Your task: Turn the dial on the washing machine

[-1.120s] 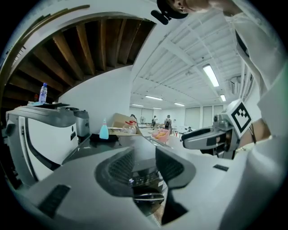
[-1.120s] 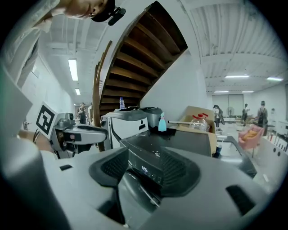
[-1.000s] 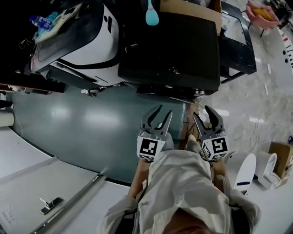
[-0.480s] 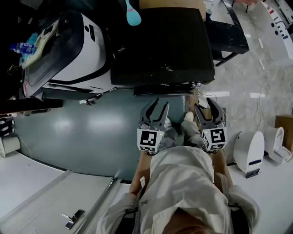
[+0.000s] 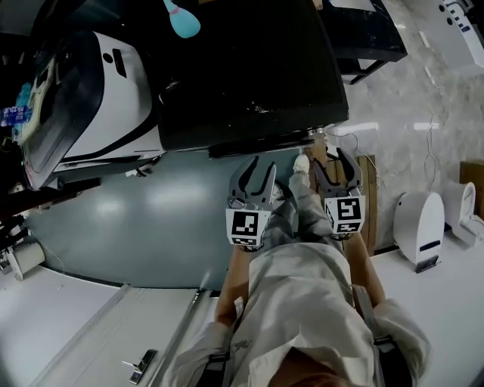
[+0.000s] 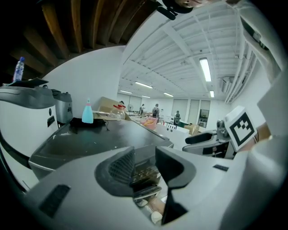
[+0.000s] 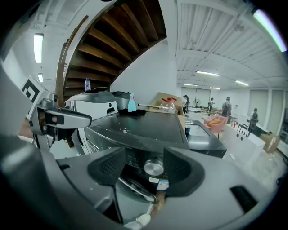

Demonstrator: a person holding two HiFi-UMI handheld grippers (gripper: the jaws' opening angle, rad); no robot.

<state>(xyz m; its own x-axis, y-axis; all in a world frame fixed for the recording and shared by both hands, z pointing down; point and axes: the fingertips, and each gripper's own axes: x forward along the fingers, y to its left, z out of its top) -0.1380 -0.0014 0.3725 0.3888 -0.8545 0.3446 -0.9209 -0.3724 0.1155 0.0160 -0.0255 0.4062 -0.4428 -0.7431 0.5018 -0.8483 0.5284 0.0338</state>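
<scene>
Currently the washing machine (image 5: 249, 68), a dark flat-topped cabinet with pale specks on its lid, stands directly ahead of both tongs. Its dial (image 7: 154, 167), a round silvery knob, sits on the dark front panel. It shows through the gap of the right gripper (image 7: 144, 165) but is untouched; those jaws are opening and press on nothing. The left gripper (image 6: 145, 164) has its jaws slightly apart, empty. A blue bottle (image 5: 181, 19) rests at the lid's far edge. A glossy white appliance (image 5: 98, 106) stands beside the machine on the left. The person's shoe (image 5: 301, 162) lies between the tongs. The floor (image 5: 136, 204) is smooth, grey-green and reflective, with pale marbled tile to the right. A timber stair underside (image 7: 121, 40) rises overhead.
</scene>
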